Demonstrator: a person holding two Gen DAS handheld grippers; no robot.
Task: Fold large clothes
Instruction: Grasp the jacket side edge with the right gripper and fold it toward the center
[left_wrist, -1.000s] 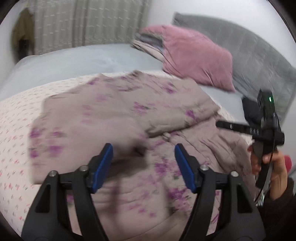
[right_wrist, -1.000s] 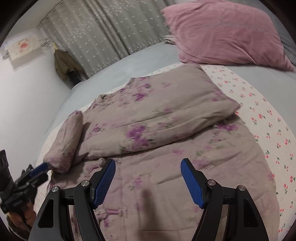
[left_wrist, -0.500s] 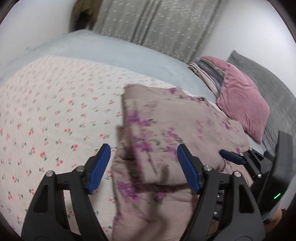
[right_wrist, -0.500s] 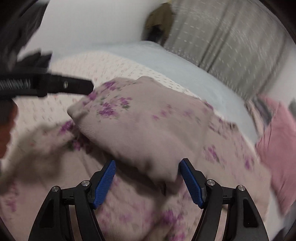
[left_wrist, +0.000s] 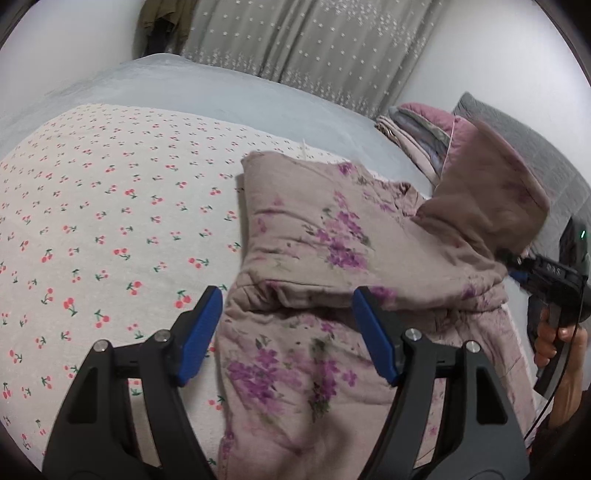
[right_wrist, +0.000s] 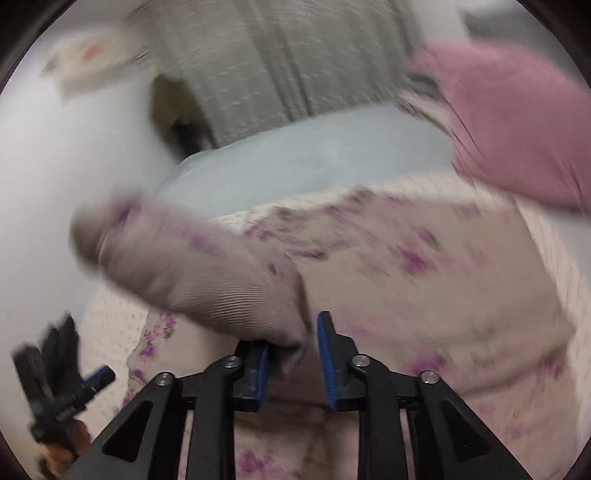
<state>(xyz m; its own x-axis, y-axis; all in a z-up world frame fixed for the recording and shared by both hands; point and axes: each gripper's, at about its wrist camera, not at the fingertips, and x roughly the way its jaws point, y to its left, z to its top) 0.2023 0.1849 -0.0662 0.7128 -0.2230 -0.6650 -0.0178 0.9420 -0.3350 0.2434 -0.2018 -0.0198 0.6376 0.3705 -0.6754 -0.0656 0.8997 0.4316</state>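
Observation:
A padded taupe jacket with purple flowers (left_wrist: 332, 251) lies partly folded on the cherry-print bed sheet (left_wrist: 92, 221). My left gripper (left_wrist: 288, 332) is open and empty, just above the jacket's near left edge. My right gripper (right_wrist: 293, 354) is closed down on the end of the jacket's sleeve (right_wrist: 207, 273) and holds it lifted off the bed. In the left wrist view the right gripper (left_wrist: 517, 264) is at the far right with the raised sleeve (left_wrist: 491, 199) hanging from it. The right wrist view is blurred by motion.
A pink pillow (right_wrist: 517, 122) and folded bedding (left_wrist: 417, 129) lie at the head of the bed by a grey headboard (left_wrist: 535, 155). A pale blue blanket (left_wrist: 221, 96) covers the far side. Grey curtains (left_wrist: 314, 40) hang behind. The left gripper also shows in the right wrist view (right_wrist: 92, 380).
My right gripper has gone from open to closed on the sleeve end and has lifted it. My left gripper stays open and has shifted slightly over the jacket's edge.

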